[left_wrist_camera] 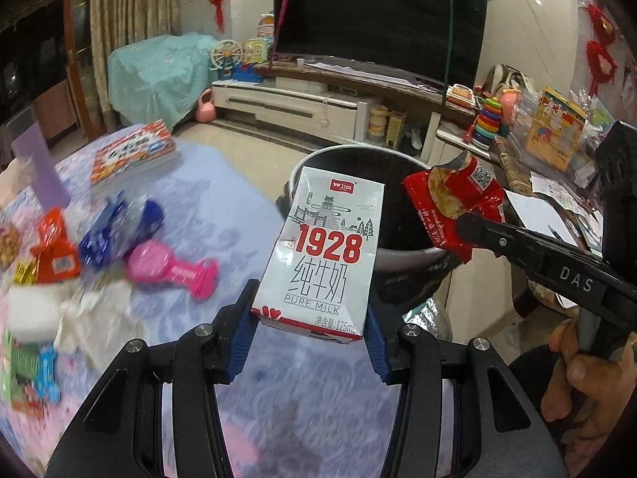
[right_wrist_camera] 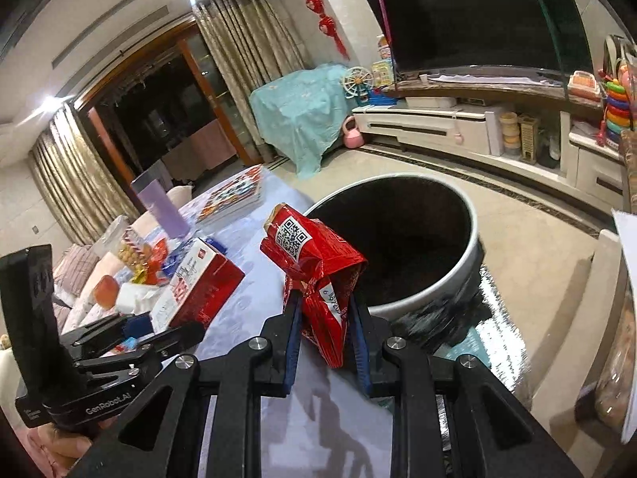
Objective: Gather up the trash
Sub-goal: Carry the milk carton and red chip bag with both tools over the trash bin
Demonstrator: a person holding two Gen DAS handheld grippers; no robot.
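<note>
My left gripper (left_wrist_camera: 310, 318) is shut on a white and red milk carton (left_wrist_camera: 322, 255) marked 1928, held above the table edge just in front of the round dark trash bin (left_wrist_camera: 410, 257). My right gripper (right_wrist_camera: 324, 318) is shut on a crumpled red snack wrapper (right_wrist_camera: 318, 263) and holds it near the bin's rim (right_wrist_camera: 458, 271). In the left wrist view the wrapper (left_wrist_camera: 454, 199) hangs over the bin's right side in the right gripper (left_wrist_camera: 473, 231). In the right wrist view the carton (right_wrist_camera: 199, 286) shows at the left in the left gripper (right_wrist_camera: 159, 326).
On the lilac tablecloth (left_wrist_camera: 223, 199) lie more wrappers: a pink one (left_wrist_camera: 171, 269), a blue one (left_wrist_camera: 119, 227), an orange one (left_wrist_camera: 55, 255) and white tissue (left_wrist_camera: 91, 318). A picture book (left_wrist_camera: 133, 151) lies farther back. A TV stand (left_wrist_camera: 302, 107) stands behind the bin.
</note>
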